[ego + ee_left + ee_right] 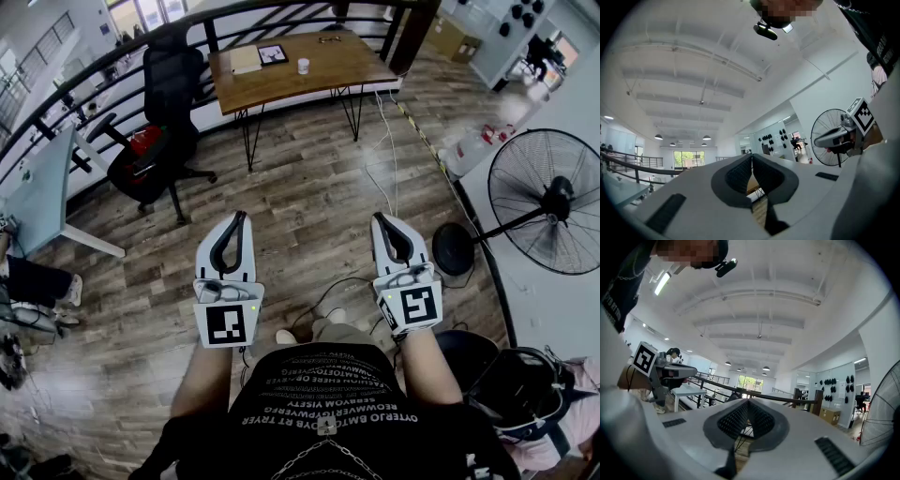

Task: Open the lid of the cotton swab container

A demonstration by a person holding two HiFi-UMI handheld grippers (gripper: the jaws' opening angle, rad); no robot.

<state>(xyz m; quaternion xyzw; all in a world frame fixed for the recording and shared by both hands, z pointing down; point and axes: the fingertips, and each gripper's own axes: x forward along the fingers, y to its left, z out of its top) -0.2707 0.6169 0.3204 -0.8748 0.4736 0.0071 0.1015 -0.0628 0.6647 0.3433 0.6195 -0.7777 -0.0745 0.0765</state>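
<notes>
**Both grippers closed and empty, container far off**

Nearest, the left gripper [241, 217] and right gripper [379, 218] are held side by side and level, each with its jaws pressed together on nothing. Beyond them lies the plank floor [309, 187], with a fan [551, 202] to the right and a black office chair [167, 103] to the left. Farthest, a small white container [303, 66] stands on the wooden table [352, 61], well apart from both grippers.

An open-plan office on a mezzanine: a wooden desk [309, 66] on hairpin legs, a black office chair [164, 122], a black railing [779, 397], pendant lamps [658, 137], a pedestal fan [548, 202], and a wood-plank floor [309, 206].
</notes>
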